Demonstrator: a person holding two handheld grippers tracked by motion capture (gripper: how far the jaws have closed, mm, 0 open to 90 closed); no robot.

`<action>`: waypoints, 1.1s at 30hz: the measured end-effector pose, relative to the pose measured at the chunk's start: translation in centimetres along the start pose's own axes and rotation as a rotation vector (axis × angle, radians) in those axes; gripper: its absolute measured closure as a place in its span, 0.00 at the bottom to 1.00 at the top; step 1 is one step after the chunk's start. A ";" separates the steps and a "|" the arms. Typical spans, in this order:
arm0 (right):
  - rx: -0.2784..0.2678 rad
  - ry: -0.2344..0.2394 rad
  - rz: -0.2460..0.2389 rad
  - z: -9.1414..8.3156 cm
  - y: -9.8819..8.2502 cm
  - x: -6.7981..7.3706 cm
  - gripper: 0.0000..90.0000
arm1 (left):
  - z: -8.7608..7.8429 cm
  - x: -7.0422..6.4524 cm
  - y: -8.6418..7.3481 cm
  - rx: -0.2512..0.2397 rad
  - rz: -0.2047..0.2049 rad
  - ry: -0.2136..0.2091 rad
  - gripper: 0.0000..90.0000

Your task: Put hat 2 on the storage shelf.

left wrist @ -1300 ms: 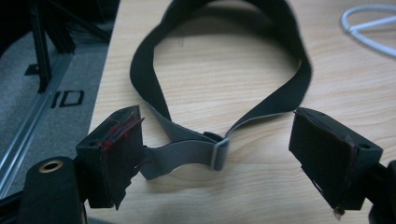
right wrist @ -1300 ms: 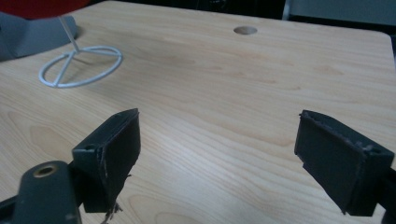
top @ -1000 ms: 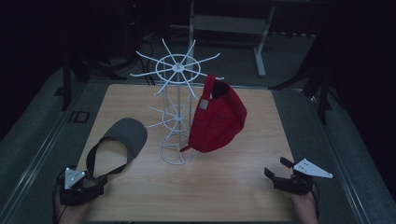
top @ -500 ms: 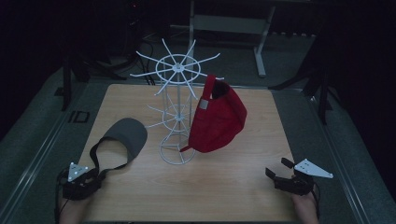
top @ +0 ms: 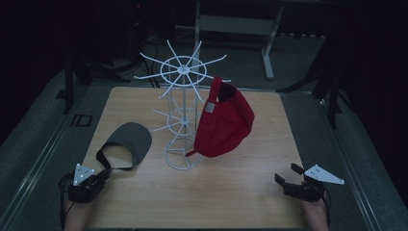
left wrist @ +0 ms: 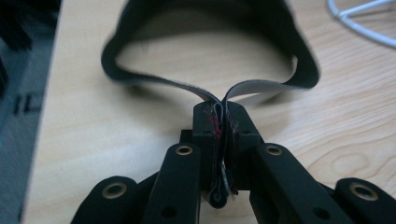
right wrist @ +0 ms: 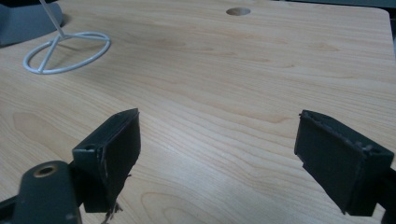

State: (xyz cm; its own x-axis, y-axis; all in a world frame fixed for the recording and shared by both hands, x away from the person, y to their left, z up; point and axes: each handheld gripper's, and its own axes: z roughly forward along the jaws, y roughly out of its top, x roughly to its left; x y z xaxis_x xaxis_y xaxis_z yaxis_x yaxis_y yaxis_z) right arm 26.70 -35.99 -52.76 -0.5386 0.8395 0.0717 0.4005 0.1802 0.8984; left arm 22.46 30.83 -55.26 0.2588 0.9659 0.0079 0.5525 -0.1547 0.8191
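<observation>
A grey visor cap [top: 129, 142] lies brim-up on the wooden table [top: 231, 197], left of a white wire rack [top: 182, 96]. Its thin back strap [left wrist: 261, 86] loops toward the near left corner. My left gripper [top: 103, 174] [left wrist: 222, 114] is shut on that strap; its jaws have just been closing, and the doubled band is pinched flat between the pads. A red cap [top: 223, 125] hangs from the rack's right side. At the near right corner my right gripper [top: 286, 173] [right wrist: 219, 149] stands open just above bare wood, nothing between its fingers.
The rack's ring base [right wrist: 67, 51] rests mid-table, ahead and left of the right gripper. A round hole [right wrist: 238, 11] marks the table's far part. Dark floor, cables and a metal stand [top: 231, 24] surround the table.
The left gripper's jaws have closed onto the grey cap's strap, which was lying loose before them. The hand edged slightly toward the cap. The right gripper has kept still.
</observation>
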 end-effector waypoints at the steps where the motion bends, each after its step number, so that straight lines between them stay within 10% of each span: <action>1: -0.001 0.001 0.000 0.0 0.0 0.0 0.16 | -0.3 -0.1 0.3 -0.020 0.015 0.002 0.95; 12: -0.011 -0.012 0.013 0.0 -0.3 0.0 0.16 | -3.7 -0.8 4.6 -0.218 0.105 -0.007 0.95; 24: -0.006 -0.214 0.048 0.5 -2.2 -0.7 0.16 | -5.2 -1.5 8.9 -0.331 0.126 -0.030 0.95; 33: 0.009 -0.244 0.081 0.7 -2.6 -1.3 0.16 | -6.8 -1.7 12.1 -0.417 0.175 -0.084 0.95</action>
State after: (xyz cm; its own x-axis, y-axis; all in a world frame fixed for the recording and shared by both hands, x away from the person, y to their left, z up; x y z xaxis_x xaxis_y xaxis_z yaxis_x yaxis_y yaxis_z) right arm 26.84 -37.17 -55.44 -0.3096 0.9502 0.0356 0.4423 0.1108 0.8900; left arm 23.38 28.75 -41.47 0.3927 0.9098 0.1344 0.1330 -0.2008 0.9706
